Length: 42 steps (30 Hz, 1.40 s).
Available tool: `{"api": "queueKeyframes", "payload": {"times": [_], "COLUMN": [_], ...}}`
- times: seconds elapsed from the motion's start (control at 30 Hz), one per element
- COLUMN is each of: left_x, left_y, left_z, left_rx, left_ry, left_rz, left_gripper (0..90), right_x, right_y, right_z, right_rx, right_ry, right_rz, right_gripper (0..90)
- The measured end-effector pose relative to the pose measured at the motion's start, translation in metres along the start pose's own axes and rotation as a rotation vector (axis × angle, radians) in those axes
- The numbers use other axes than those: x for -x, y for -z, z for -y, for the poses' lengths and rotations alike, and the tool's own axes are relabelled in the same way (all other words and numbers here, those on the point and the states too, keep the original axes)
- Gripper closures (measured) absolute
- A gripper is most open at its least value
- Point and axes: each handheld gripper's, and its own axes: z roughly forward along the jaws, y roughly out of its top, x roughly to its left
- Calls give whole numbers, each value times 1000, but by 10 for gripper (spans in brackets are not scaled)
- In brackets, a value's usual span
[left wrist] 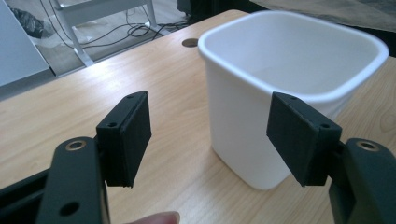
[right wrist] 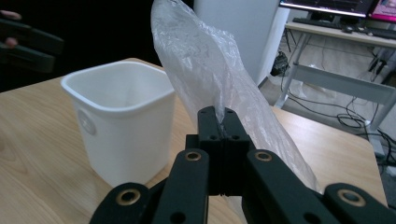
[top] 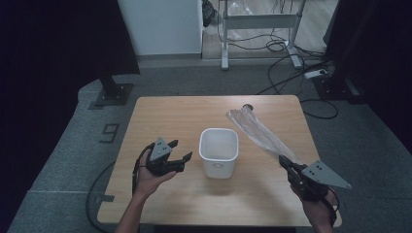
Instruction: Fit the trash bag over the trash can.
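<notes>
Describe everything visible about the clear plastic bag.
The plastic bag is thin, clear and crinkled, bunched into a long strip. One end is pinched between the shut jaws of the right gripper; from there it stretches up and away toward the table's far right corner, to the right of the white bin, without touching it.

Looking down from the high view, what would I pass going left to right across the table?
Left tool, open and empty → white plastic bin → clear plastic bag, stretching up and away from the right tool → right tool, shut on the bag's end.
</notes>
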Motion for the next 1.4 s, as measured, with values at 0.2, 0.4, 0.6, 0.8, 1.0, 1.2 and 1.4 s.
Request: {"api": "queueKeyframes", "payload": {"times": [0.2, 0.4, 0.6, 0.8, 1.0, 1.2, 1.4], "left_x": [-5, -14, -18, -21, -26, -31, -39], "left_y": [-3, -9, -15, -26, -28, -24, -18], "left_z": [-25, -52, -75, -82, -81, -78, -85], "left_rx": [12, 6, 8, -5, -3, 6, 19], "left_ry": [17, 47, 62, 80, 107, 116, 124], "left_rz": [13, -7, -20, -11, 15, 31, 28], "left_gripper": [294, 287, 285, 283, 282, 282, 278], "right_x": [-9, -16, -22, -27, -29, -34, -38], "right_y": [-2, -5, -3, 0, -1, -5, -8], "right_z": [-14, -22, -30, -29, -26, -19, -18], "right_rx": [-4, -6, -2, 0, -10, -39, -45], "right_ry": [32, 63, 88, 104, 114, 124, 131], "right_rz": [-35, -58, -85, -105, -118, -137, -149], "right_gripper": [887, 887, 887, 886, 886, 886, 886]}}
